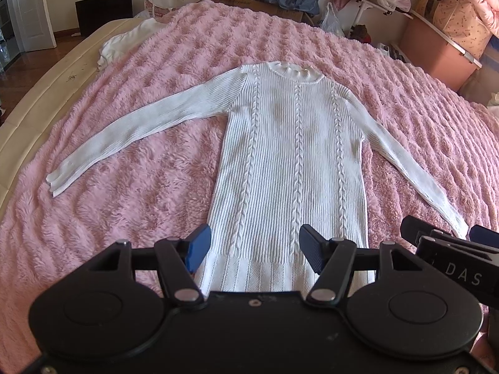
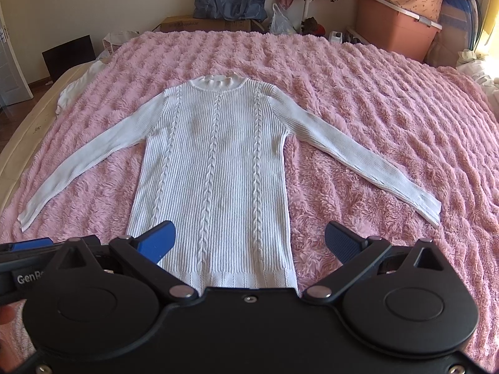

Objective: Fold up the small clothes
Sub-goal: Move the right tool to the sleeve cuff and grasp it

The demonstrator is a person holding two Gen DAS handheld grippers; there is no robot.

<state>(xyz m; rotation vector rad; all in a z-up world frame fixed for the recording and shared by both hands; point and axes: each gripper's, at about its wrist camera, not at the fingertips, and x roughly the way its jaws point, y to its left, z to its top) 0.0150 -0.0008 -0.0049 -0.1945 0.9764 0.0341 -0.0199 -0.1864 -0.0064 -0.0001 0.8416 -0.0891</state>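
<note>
A white cable-knit sweater [image 1: 290, 162] [image 2: 215, 168] lies flat and face up on the pink fluffy blanket [image 1: 156, 187] [image 2: 358, 99], both sleeves spread out to the sides, collar at the far end. My left gripper [image 1: 254, 251] hovers open over the hem, nothing between its blue pads. My right gripper [image 2: 249, 241] is open too, wider, above the hem's right half. In the left wrist view the right gripper [image 1: 449, 243] shows at the right edge by the sleeve cuff. The left gripper [image 2: 28, 246] shows at the left edge of the right wrist view.
A second white garment [image 1: 124, 43] [image 2: 75, 90] lies crumpled at the blanket's far left corner. Beyond the bed stand a cardboard box [image 2: 202, 25], a blue bag [image 2: 230, 0], plastic bags and a pink storage bin [image 2: 396, 31]. The bed's cream edge [image 1: 37, 99] runs along the left.
</note>
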